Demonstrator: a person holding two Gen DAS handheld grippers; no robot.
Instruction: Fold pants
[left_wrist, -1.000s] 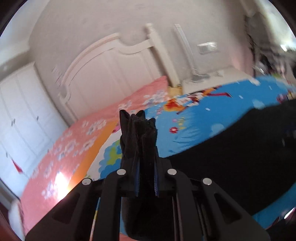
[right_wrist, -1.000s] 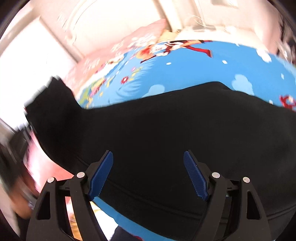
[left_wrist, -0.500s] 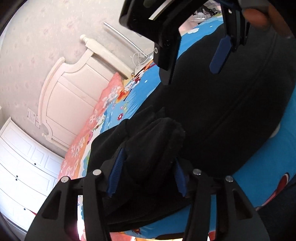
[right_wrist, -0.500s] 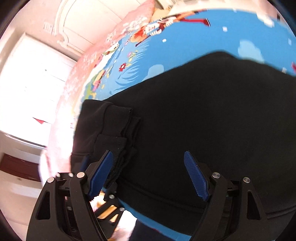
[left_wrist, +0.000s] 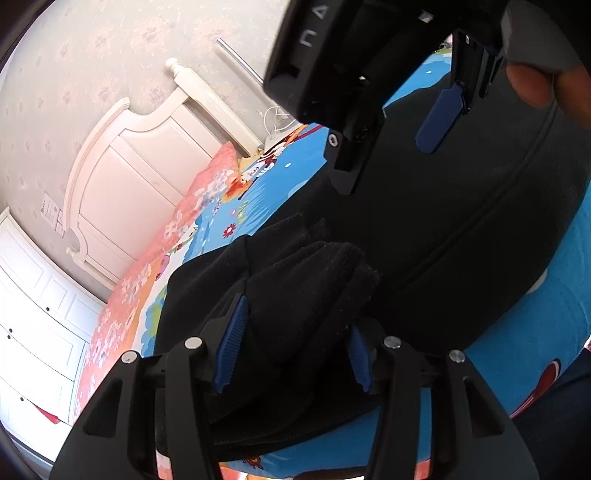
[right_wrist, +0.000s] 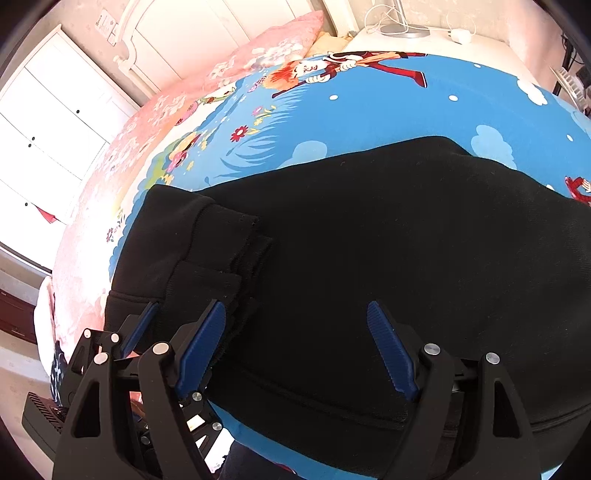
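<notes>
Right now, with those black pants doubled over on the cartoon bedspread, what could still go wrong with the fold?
1. The bunched pant cuffs sit between the pads of the open left gripper; pulling back could drag them off the black pants.
2. The cuffs lie heaped, not flat, so the fold may end up lumpy or spring open.
3. The right gripper hangs close beside the left one, so the two may bump.

Pants (right_wrist: 369, 240) lie on bedspread (right_wrist: 369, 110), headboard (left_wrist: 122, 166) behind.

Cartoon bedspread (right_wrist: 369, 110), pink floral pillow (right_wrist: 273, 44), white headboard (left_wrist: 129, 166), white wardrobe (right_wrist: 55, 122)
</notes>
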